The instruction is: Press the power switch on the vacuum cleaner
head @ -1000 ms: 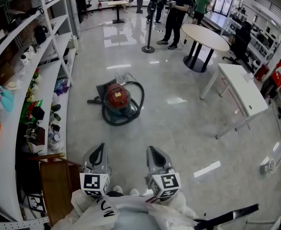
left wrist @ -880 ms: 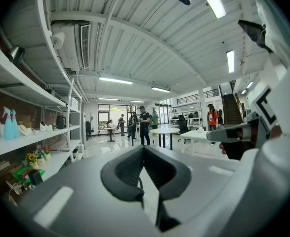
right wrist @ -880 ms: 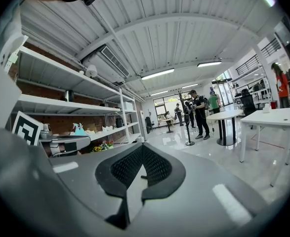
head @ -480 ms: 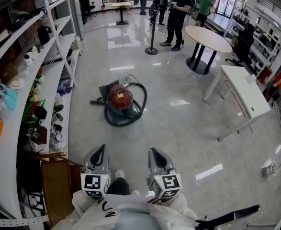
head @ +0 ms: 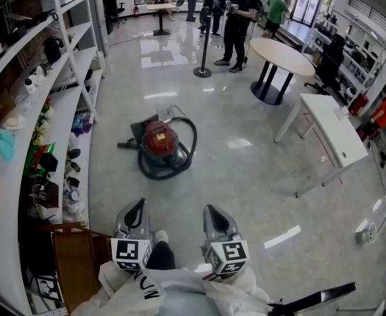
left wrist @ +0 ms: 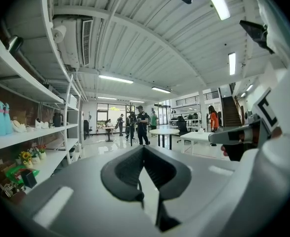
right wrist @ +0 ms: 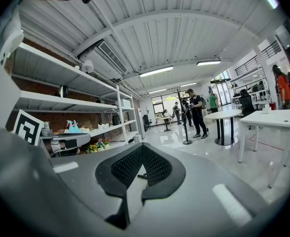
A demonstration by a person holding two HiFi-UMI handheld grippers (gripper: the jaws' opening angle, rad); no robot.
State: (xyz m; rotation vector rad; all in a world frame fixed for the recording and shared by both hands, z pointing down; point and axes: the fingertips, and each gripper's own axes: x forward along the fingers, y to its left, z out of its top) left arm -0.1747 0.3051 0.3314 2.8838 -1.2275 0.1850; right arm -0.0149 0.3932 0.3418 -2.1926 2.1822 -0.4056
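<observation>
The vacuum cleaner [head: 160, 140], a red canister ringed by a dark coiled hose, lies on the glossy floor mid-room in the head view. Its switch is too small to make out. Both grippers are held low near the person's body, well short of it. My left gripper [head: 135, 210] and right gripper [head: 214, 214] point toward the vacuum side by side. In the left gripper view the left gripper [left wrist: 144, 147] has its jaws meeting at the tips, holding nothing. The right gripper [right wrist: 142, 146] looks the same in its own view.
White shelving [head: 22, 196] full of small items runs along the left. A wooden piece of furniture [head: 74, 255] stands at bottom left. A round table [head: 281, 48] and a rectangular white table [head: 331, 127] are on the right. People [head: 235, 12] and a stanchion post [head: 202, 71] stand at the back.
The view has shifted slightly as the person walks, and a shoe now shows between the grippers. Both grippers keep the same pose and stay shut.
</observation>
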